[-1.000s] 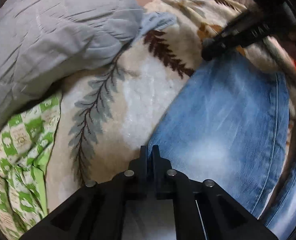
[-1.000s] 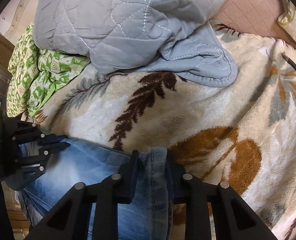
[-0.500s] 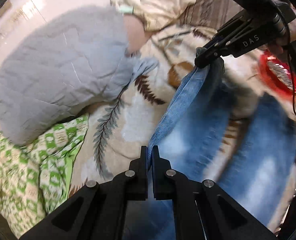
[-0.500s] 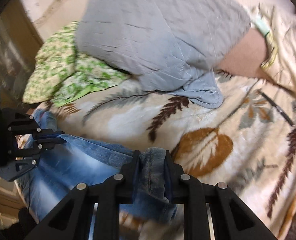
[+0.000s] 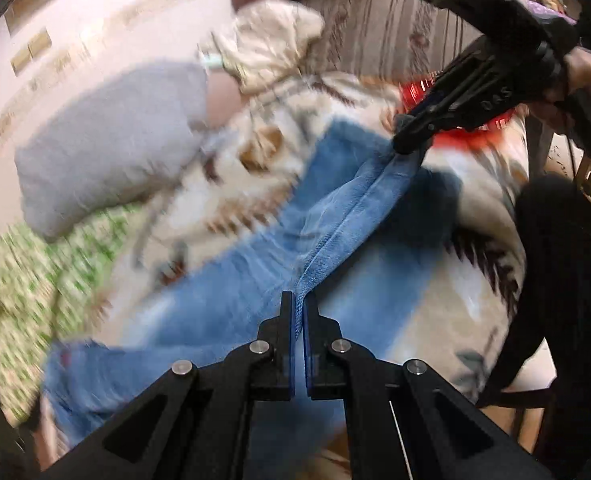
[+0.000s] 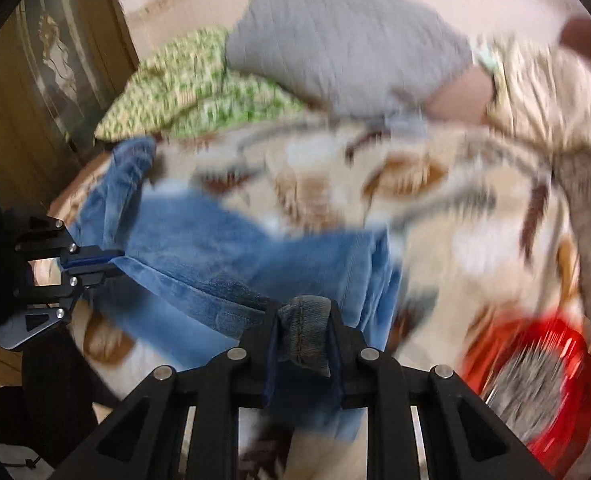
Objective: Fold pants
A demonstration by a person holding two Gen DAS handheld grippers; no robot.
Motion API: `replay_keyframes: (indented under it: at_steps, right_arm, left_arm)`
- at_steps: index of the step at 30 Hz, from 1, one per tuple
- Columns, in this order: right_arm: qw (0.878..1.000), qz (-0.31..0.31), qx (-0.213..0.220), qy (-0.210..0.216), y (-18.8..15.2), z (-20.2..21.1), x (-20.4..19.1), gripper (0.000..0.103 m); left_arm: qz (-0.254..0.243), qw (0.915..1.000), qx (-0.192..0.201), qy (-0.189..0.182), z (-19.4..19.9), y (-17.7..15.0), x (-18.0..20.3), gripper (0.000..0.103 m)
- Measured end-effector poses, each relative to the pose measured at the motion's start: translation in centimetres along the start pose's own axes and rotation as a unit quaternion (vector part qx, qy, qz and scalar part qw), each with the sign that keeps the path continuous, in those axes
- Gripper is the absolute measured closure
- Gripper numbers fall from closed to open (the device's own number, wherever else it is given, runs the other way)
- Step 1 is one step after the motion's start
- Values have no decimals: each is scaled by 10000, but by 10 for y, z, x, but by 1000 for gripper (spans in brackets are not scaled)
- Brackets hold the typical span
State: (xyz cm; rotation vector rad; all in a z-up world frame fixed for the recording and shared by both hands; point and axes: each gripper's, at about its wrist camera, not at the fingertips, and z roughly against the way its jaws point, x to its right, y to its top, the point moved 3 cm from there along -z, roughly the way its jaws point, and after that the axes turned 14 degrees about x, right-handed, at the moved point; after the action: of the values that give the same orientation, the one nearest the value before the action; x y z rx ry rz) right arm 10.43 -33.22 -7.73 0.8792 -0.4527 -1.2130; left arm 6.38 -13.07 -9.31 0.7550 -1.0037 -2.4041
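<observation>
Blue denim pants (image 5: pixel 231 280), faded and soft-looking, lifted by an edge over a plush cream blanket (image 5: pixel 479 304) with brown and grey leaf print; fabric stretched taut between the two tools, rest draped and trailing on the blanket toward lower left. Left gripper (image 5: pixel 298 300) pressed together on a thin single layer of the denim edge, black fingers with blue pads. Right gripper (image 6: pixel 303 312) pinching a thick bunched fold of denim with visible stitched seam, jaws held partly apart by the wad; same tool seen from left wrist view at upper right (image 5: pixel 405 142), clamped on the far end of the taut edge, held by a hand (image 5: pixel 587 76). Left gripper seen from right wrist view at left edge (image 6: pixel 111 262), denim running out of it. Grey quilted blanket (image 6: pixel 335 48) lumpy at the back, green-and-white patterned cloth (image 6: pixel 191 84) beside it, round red item (image 6: pixel 535 380) with grey centre at lower right, too blurred to identify. Compared with a second ago: pants were lying flat on the blanket, now raised and pulled up off it; both views shifted back, more of bed and wall showing, heavy motion blur; both grips unchanged
</observation>
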Motion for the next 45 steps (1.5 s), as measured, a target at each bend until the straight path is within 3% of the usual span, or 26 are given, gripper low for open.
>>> replay_keyframes:
  at_steps: [5,7,11,17,19,21,25,29,32,34,39,41,42,43,44,45]
  right_arm:
    - [9969,-466,-621,-95,-58,-33,1,81]
    - [9959,-530,-713,-149,-71,-39,0,81]
    - [9962,-433,-686,-303,-71,-35,-2,81]
    - [9961,-358,-707,-382,-70,-38,-3,81]
    - [9972,-197,-602,-405,-58,-34,-6,81]
    - [9985,102,-222,-498,-37,-13,-7,81]
    - [9970,359,123,-669,-5,7,-1,81]
    - [9963,387,-199,-742,-16,1,5,81]
    - [9951,86,-731,-655,-49,-21,14,81]
    - [9931,33,-969,-654,-68,-36,17,81]
    - [9926,210,-878,-812,-68,-40,14,80]
    - [9925,147,-851,-862,-67,-38,16,66]
    - [9915,98,-836,-995,-66,-37,20,47]
    - [9905,96,-809,-1107,-67,-35,23,38]
    - [9895,52,-749,-1236,-66,-31,28,27]
    - [9902,-65,-737,-1182,-64,-27,30,24]
  left_arm:
    - [477,9966,-628,-234,-39,-46,15,100]
    - [607,9968,-491,-185,-36,-47,16,100]
    - [1132,9914,-514,-404,-36,-46,5,99]
    - [1064,9927,-456,-325,-33,-44,7,99]
    - [1194,9925,-139,-236,-18,-29,2,99]
    - [1337,9907,153,-204,-8,-11,-6,99]
    - [1263,9912,357,-195,0,11,-4,99]
    - [1160,9925,57,-391,-15,-3,15,99]
    - [1106,9904,-581,-597,-47,-33,30,99]
    - [1180,9909,-382,-516,-47,-37,32,99]
    - [1504,9856,-462,-618,-47,-37,24,99]
    - [1531,9853,-461,-604,-47,-36,23,99]
    - [1566,9848,-449,-600,-47,-36,22,99]
    - [1575,9847,-442,-600,-47,-34,21,97]
    - [1577,9848,-447,-576,-46,-33,20,87]
    - [1594,9847,-481,-520,-42,-33,19,76]
